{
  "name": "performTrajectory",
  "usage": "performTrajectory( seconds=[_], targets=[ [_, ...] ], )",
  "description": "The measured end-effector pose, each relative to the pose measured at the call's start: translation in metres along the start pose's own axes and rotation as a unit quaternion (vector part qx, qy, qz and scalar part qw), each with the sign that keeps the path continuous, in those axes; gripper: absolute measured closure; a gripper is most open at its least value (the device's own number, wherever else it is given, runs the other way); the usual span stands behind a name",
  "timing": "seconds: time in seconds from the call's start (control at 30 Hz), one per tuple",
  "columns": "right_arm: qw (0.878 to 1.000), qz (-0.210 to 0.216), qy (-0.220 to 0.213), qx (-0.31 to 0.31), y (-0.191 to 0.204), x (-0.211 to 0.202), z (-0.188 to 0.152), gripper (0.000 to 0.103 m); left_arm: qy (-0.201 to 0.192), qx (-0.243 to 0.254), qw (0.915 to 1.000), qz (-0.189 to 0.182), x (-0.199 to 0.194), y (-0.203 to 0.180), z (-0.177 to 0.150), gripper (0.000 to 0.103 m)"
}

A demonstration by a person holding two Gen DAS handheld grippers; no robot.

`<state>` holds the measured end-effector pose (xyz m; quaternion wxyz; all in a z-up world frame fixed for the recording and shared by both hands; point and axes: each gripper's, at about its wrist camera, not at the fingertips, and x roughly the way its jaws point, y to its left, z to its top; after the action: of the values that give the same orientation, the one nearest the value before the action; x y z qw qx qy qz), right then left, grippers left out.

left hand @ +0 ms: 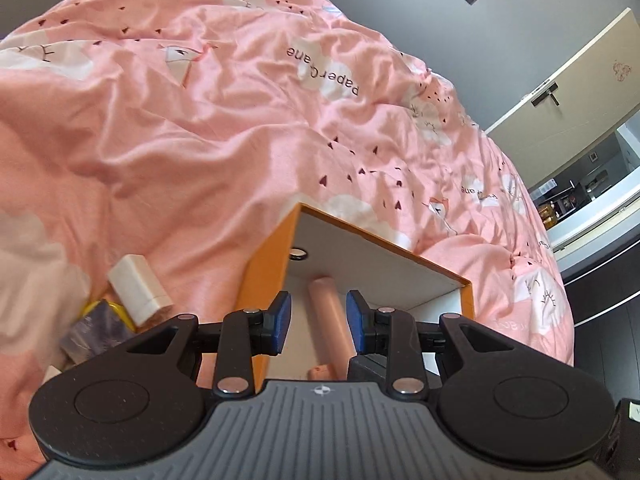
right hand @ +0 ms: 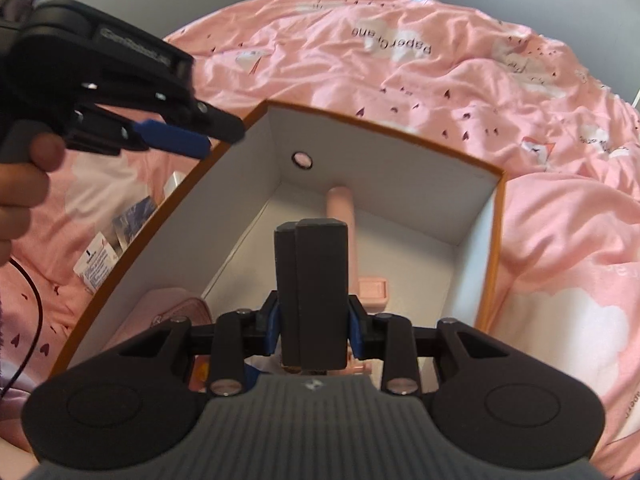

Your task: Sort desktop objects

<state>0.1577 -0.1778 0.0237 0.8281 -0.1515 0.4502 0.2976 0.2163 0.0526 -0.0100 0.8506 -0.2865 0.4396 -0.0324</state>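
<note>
Above the orange box [right hand: 496, 240], a dark block [right hand: 316, 288] is being held by the right claw [right hand: 314, 330], best lowered clear of the walls, while the left claw [left hand: 318, 322] is being kept empty, partly open.

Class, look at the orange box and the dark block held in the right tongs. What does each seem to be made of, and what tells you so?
Box: probably cardboard, matte; thin stiff walls, orange outside, plain white inside, crisp folded corners.
Dark block: likely hard plastic, dull grey-black; flat faces, a straight seam, no shine. Metal can't be ruled out.
</note>
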Motion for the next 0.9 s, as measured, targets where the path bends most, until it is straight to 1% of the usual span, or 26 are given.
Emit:
performTrajectory(
  seconds=[0.1, 0.23, 0.33, 0.4, 0.53, 0.6, 0.67, 0.77, 0.8, 0.9],
  targets=[
    [1.0, 0.004, 0.018, -0.006, 0.004, 0.008, 0.002, 0.068, 0.003, -0.015, 0.9998, -0.008, -0.003, 0.014, -0.001, 0.069],
    [0.999, -0.011, 0.042, -0.027, 0.01, 0.02, 0.0, 0.068, 0.004, -0.023, 0.9997, -0.01, -0.003, 0.025, -0.003, 0.069],
    [0.998, -0.035, 0.043, -0.041, 0.012, 0.024, 0.001, 0.068, 0.007, -0.026, 0.9995, -0.015, -0.003, 0.03, -0.004, 0.069],
    [0.996, -0.056, 0.041, -0.063, 0.015, 0.027, 0.001, 0.068, 0.009, -0.03, 0.9994, -0.016, -0.002, 0.033, -0.004, 0.069],
    [0.987, -0.109, 0.037, -0.111, 0.023, 0.036, 0.001, 0.068, 0.012, -0.033, 0.9991, -0.024, -0.001, 0.036, -0.004, 0.069],
    [0.983, -0.124, 0.034, -0.128, 0.025, 0.039, 0.0, 0.068, 0.013, -0.031, 0.9991, -0.026, 0.0, 0.036, -0.005, 0.069],
    [0.983, -0.125, 0.037, -0.132, 0.026, 0.04, -0.001, 0.068, 0.016, -0.03, 0.9991, -0.027, 0.001, 0.037, -0.006, 0.069],
    [0.988, -0.09, 0.042, -0.12, 0.027, 0.038, 0.002, 0.068, 0.018, -0.034, 0.9989, -0.026, 0.003, 0.04, -0.006, 0.068],
    [0.988, -0.086, 0.042, -0.118, 0.028, 0.039, 0.002, 0.068, 0.019, -0.036, 0.9989, -0.025, 0.003, 0.041, -0.006, 0.068],
    [0.986, -0.098, 0.034, -0.13, 0.03, 0.047, 0.005, 0.068, 0.022, -0.039, 0.9987, -0.025, 0.004, 0.042, -0.005, 0.068]
  ],
)
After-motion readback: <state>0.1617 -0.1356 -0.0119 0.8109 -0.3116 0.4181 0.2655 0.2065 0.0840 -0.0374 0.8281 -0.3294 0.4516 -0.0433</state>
